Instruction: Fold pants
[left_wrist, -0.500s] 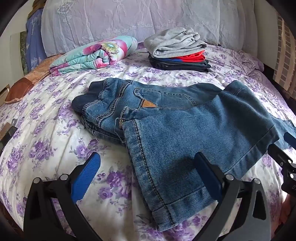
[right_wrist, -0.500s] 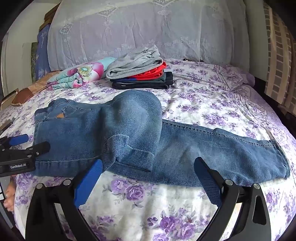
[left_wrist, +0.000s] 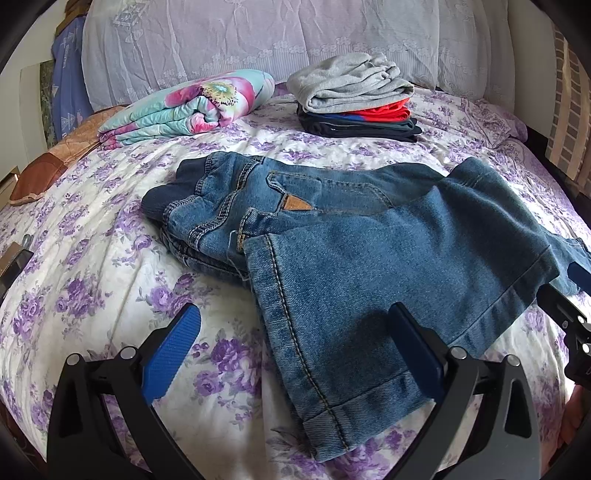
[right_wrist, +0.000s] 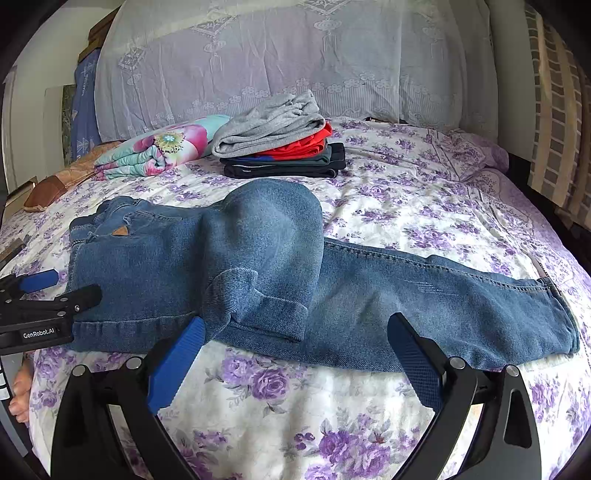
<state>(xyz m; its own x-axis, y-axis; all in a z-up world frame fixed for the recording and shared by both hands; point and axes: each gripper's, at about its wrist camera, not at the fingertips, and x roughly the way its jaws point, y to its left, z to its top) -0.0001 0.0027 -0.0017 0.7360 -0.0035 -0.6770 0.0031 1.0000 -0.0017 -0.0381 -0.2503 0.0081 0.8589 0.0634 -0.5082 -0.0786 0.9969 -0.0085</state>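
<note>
A pair of blue jeans (left_wrist: 369, 240) lies on the floral bedspread (left_wrist: 92, 258), its waistband to the left. One leg is folded back over the seat, and its hem (right_wrist: 269, 310) faces the front. The other leg (right_wrist: 461, 306) stretches flat to the right. My left gripper (left_wrist: 291, 314) hovers open just in front of the folded leg's hem, its right finger (left_wrist: 413, 343) over the denim, gripping nothing. My right gripper (right_wrist: 295, 325) is open at the front edge of the jeans (right_wrist: 258, 251), empty. The left gripper (right_wrist: 55, 288) also shows at the left edge of the right wrist view.
A stack of folded clothes (right_wrist: 280, 147) with a grey item on top sits behind the jeans. Left of it lies a rolled floral blanket (right_wrist: 159, 147). Lace-covered pillows (right_wrist: 277, 62) line the head of the bed. A person's toes (right_wrist: 20, 391) show at the lower left.
</note>
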